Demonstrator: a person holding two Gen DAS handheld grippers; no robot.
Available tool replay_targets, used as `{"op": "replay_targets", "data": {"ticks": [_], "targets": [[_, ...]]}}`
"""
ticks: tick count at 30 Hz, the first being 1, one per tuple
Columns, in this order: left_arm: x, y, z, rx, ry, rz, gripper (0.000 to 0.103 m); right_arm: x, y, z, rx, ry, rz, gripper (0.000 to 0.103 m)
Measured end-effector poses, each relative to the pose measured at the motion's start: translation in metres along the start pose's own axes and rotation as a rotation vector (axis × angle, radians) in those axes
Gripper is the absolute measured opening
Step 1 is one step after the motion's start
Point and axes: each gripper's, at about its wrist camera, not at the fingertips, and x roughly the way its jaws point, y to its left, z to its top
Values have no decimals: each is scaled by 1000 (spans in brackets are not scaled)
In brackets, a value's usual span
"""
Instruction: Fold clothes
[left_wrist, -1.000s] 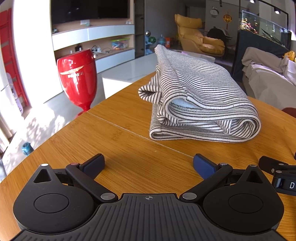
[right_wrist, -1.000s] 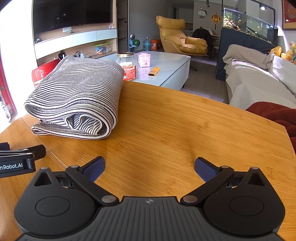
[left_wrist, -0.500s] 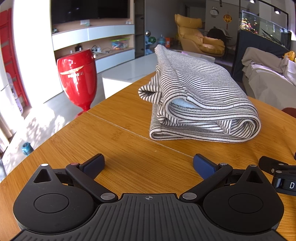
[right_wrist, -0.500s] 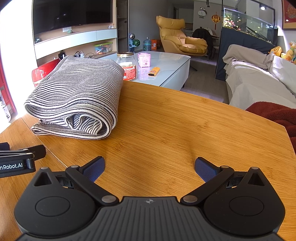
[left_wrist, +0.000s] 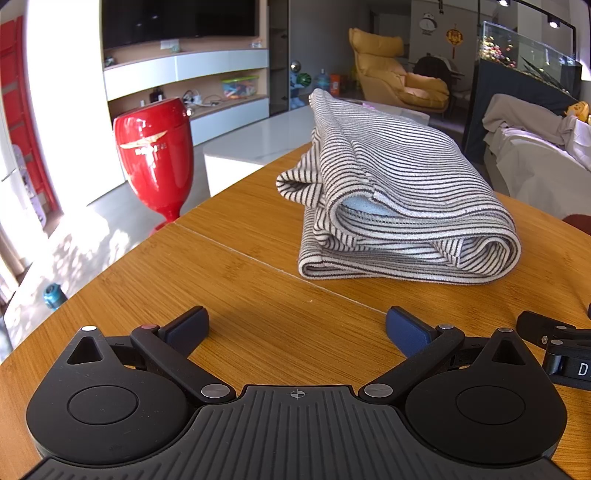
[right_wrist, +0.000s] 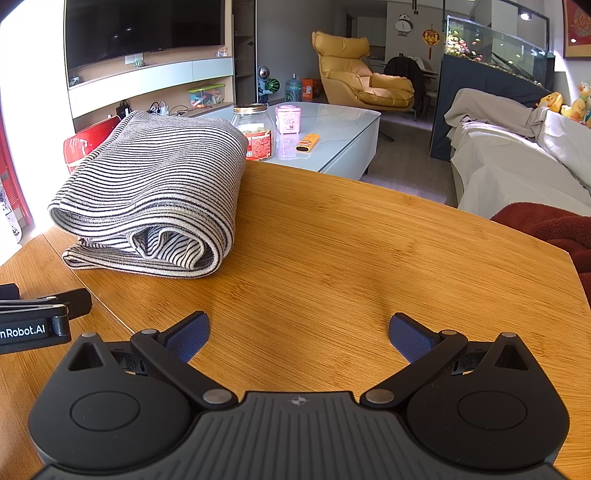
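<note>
A black-and-white striped garment (left_wrist: 399, 206) lies folded in a thick bundle on the wooden table (left_wrist: 240, 280). It also shows in the right wrist view (right_wrist: 155, 192), at the table's left. My left gripper (left_wrist: 297, 326) is open and empty, low over the table, a short way in front of the bundle. My right gripper (right_wrist: 299, 332) is open and empty, over bare wood to the right of the bundle. Each gripper's side shows at the edge of the other's view.
A red vase-shaped stand (left_wrist: 155, 155) stands on the floor past the table's left edge. A glass coffee table (right_wrist: 332, 125) with a jar (right_wrist: 256, 131) sits behind. A red blanket (right_wrist: 546, 229) lies off the table's right edge, by a covered sofa (right_wrist: 517, 162).
</note>
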Motion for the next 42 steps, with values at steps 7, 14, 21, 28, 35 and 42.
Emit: {"op": "replay_targets", "data": {"ticks": [7,14,21,28,35,42], "targets": [[0,0,0,-1,0,-1,103,0,0,0,2,0,-3,103],[0,0,0,-1,0,-1,103,0,0,0,3,0,-4,103],[-1,0,1,4,0,-8,103,0,0,1,3,0,-4,103],[-2,1,1,12,1,-21,103,-1,0,0,4,0,-6,103],[-9,2,-1,28,46,-46,103,-1,0,0,4,0,-6,103],[-9,7,-2,3,38,-38,103,-1,-1,0,6,0,-8,103]]}}
